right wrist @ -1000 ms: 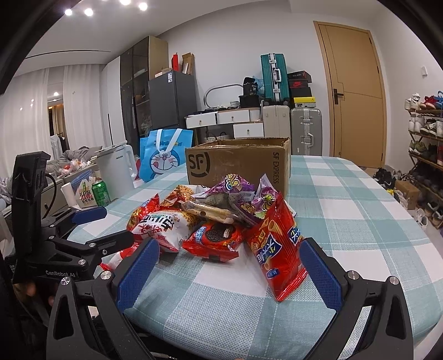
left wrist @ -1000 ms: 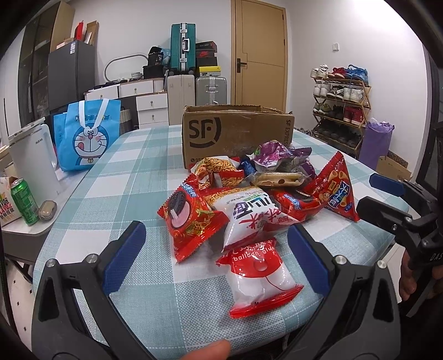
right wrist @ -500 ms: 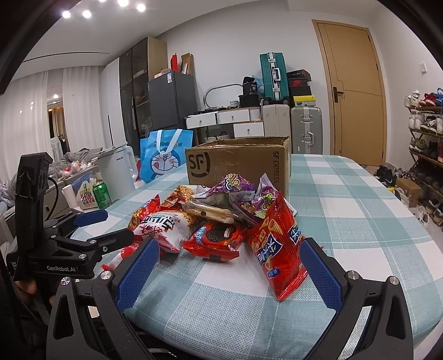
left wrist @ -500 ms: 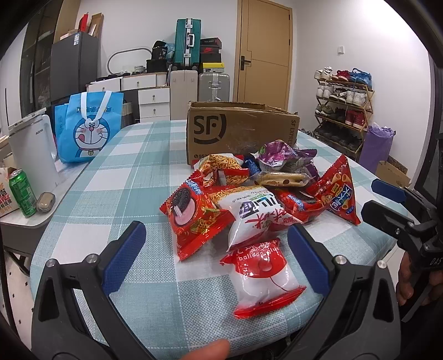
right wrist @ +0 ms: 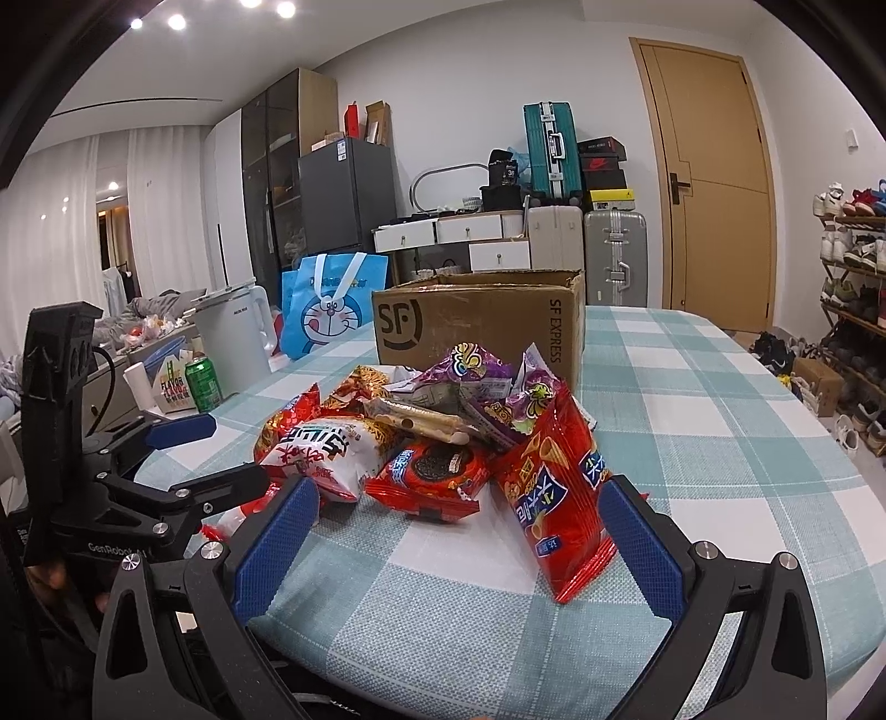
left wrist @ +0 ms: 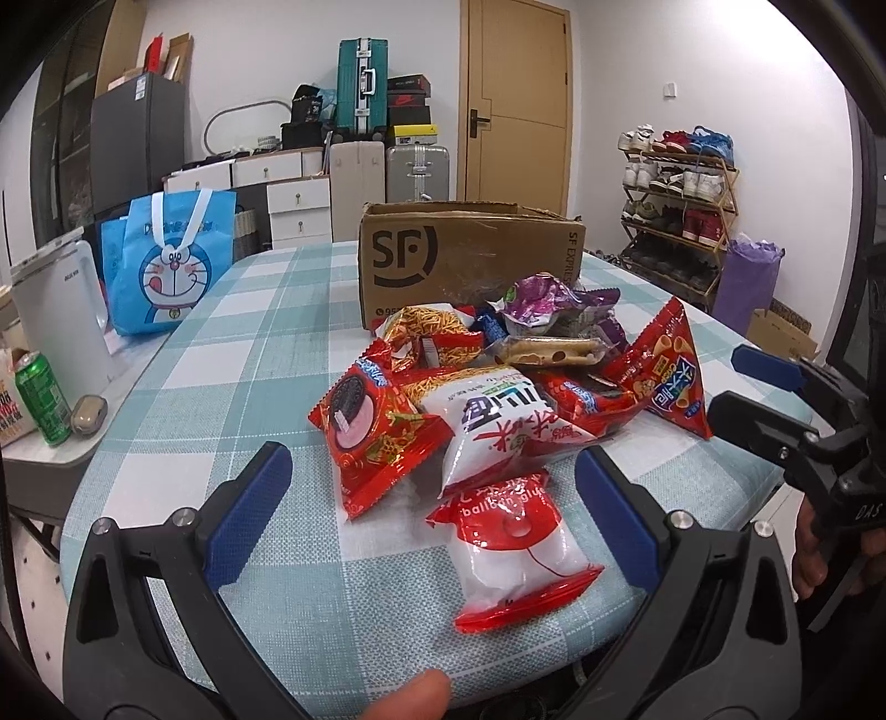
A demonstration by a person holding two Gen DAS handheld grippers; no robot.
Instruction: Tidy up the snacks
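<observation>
Left wrist: balloon-gum packet (left wrist: 515,548) between parted tongs (left wrist: 426,515).

You've got bright, even room light from ceiling spots (right wrist: 210,14), glare glinting off the snack wrappers (left wrist: 515,554), soft shadows on the tablecloth (right wrist: 720,443), sharp focus mid-frame, and heavy fisheye bending with black corners.
</observation>
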